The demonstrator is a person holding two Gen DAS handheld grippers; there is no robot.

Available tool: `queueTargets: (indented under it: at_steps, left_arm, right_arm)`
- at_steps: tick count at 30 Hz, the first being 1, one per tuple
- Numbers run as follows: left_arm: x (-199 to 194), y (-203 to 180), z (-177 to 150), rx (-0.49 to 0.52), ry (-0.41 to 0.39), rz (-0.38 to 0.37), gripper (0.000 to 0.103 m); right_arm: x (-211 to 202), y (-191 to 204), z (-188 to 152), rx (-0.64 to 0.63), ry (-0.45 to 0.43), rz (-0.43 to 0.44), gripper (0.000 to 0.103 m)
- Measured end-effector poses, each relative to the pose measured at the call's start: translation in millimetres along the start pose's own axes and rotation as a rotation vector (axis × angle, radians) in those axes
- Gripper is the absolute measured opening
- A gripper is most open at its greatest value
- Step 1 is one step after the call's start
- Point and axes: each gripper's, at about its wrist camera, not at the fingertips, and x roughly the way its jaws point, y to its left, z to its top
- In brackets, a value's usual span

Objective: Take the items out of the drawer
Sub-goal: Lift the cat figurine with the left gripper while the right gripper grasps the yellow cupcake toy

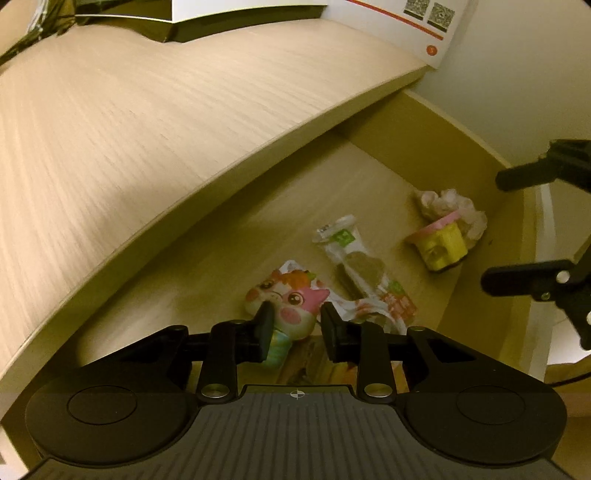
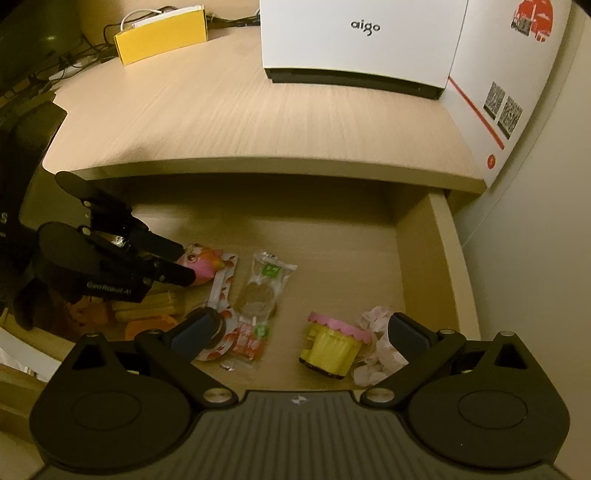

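The drawer [image 2: 448, 258] stands pulled out under the desk top. My left gripper [image 1: 295, 326] is shut on a pink and orange cartoon-animal squishy toy [image 1: 293, 301], seen again in the right wrist view as the toy [image 2: 203, 264] between my left gripper [image 2: 186, 264] fingers. My right gripper [image 2: 303, 332] hangs wide open over the drawer's right end, its fingers either side of a yellow cup toy with a pink rim [image 2: 328, 350], not touching it. In the left wrist view the right gripper [image 1: 517, 227] is open above the yellow cup toy [image 1: 441, 245].
A clear snack packet with a round brown cake [image 2: 258, 291] and a strawberry-print wrapper [image 2: 221, 291] lie mid-drawer. Crumpled pale plastic [image 2: 376, 321] sits by the cup. Orange and yellow items [image 2: 147, 314] fill the drawer's left. A white box [image 2: 358, 37] and a yellow box [image 2: 162, 35] stand on the desk top [image 2: 240, 122].
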Motion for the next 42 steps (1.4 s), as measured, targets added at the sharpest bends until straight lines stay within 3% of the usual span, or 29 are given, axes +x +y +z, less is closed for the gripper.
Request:
queueTargets:
  at_steps: [5,11,16,19,22,23,26,28,34,39,42]
  left_arm:
    - [2,1,-1,0.027,0.003,0.019,0.031]
    - [5,-18,14,0.152,-0.026,0.180,0.037]
    - [8,-15,17,0.108,-0.016,0.169,0.036]
    - [9,-6,20,0.016,-0.005,0.090,0.050]
    - [10,-2,22,-0.016,0.000,0.030,0.053]
    - [9,-4,22,0.002,-0.004,0.039,0.053]
    - [18,-17,22,0.124,-0.051,0.173,0.052]
    - [18,-22,20,0.164,-0.074,0.222,0.052]
    - [37,-13,24,0.141,0.003,0.199,0.053]
    - [47,5,32,0.031,0.020,0.157,0.052]
    - [48,13,37,-0.012,0.044,0.136,0.050]
  right_arm:
    - [3,4,-5,0.022,0.022,-0.010,0.102]
    - [5,5,-15,0.065,0.037,-0.004,0.102]
    - [4,5,-17,0.086,0.030,-0.017,0.102]
    - [-1,6,-20,0.097,0.017,-0.015,0.102]
    - [-4,7,-22,0.114,0.010,-0.019,0.102]
    - [-5,7,-22,0.122,0.012,-0.024,0.102]
    - [-4,5,-22,0.129,0.020,-0.014,0.102]
    - [-2,4,-21,0.136,0.028,-0.008,0.102]
    - [4,4,-19,0.153,0.046,-0.004,0.102]
    - [11,4,-14,0.174,0.072,-0.026,0.102]
    - [11,2,-7,0.166,0.073,-0.117,0.090]
